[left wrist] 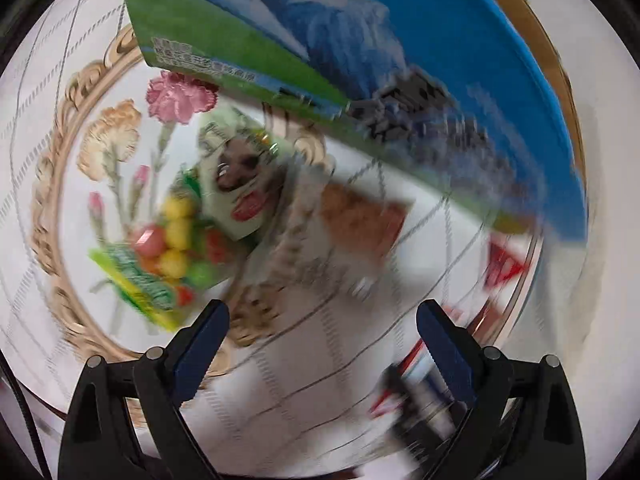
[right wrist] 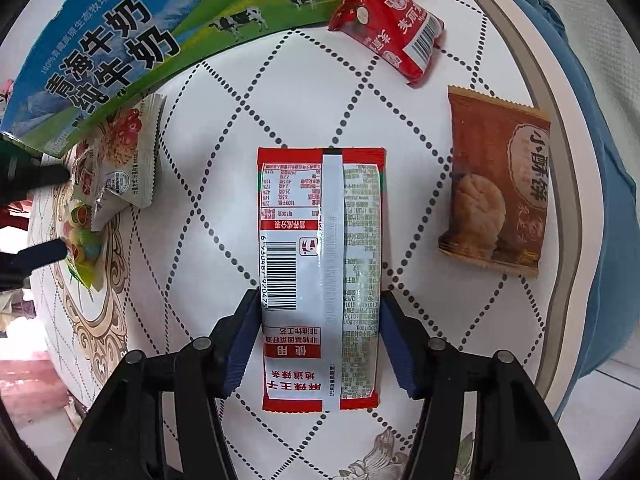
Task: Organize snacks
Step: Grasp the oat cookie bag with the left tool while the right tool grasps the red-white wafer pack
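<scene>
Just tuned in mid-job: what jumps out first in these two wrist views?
In the right wrist view, the red-and-white snack packet lies barcode side up between the fingers of the right gripper, which closes on its sides. The big blue-and-green milk box fills the upper left, with a brown biscuit pack at right. The left wrist view is blurred; the left gripper is open above the candy bag.

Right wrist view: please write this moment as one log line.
right gripper: around red-white packet | left gripper: open, empty | milk carton: on table
</scene>
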Motion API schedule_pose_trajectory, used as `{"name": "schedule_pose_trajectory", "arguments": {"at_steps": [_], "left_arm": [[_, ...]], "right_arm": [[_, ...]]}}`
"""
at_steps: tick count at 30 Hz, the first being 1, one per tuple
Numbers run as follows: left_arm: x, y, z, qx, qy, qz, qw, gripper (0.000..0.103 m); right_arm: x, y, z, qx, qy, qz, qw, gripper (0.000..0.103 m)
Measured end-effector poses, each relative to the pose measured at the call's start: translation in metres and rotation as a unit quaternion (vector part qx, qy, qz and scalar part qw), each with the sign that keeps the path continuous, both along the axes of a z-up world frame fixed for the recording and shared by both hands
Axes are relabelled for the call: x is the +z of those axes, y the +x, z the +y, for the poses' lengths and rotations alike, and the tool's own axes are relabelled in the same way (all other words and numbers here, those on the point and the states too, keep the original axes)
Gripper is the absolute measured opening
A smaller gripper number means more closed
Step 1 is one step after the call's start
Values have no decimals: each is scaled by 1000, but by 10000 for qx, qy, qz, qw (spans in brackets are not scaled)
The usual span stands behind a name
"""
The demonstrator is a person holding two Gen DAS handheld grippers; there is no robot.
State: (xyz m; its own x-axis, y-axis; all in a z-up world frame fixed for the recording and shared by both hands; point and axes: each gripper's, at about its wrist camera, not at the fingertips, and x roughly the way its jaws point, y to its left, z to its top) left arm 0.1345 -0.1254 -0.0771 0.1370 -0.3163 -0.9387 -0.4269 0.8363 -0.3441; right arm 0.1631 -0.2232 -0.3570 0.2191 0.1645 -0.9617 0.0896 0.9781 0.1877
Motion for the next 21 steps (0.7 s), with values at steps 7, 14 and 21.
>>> {"name": "schedule_pose_trajectory", "arguments": {"at_steps": [7, 14, 21], "left_arm": [[-13, 19, -21, -324, 1120, 68, 9932, 96], [-4, -24, 4, -284, 884, 437, 9947, 96], [3, -11, 1, 1261, -609, 239, 9899, 94]], "right_arm": [[2, 8, 3, 77, -16, 34, 10000, 61], [7, 4, 5, 121, 17, 84, 9999, 61], [2, 10, -3, 0, 127, 26, 9999, 61]]}}
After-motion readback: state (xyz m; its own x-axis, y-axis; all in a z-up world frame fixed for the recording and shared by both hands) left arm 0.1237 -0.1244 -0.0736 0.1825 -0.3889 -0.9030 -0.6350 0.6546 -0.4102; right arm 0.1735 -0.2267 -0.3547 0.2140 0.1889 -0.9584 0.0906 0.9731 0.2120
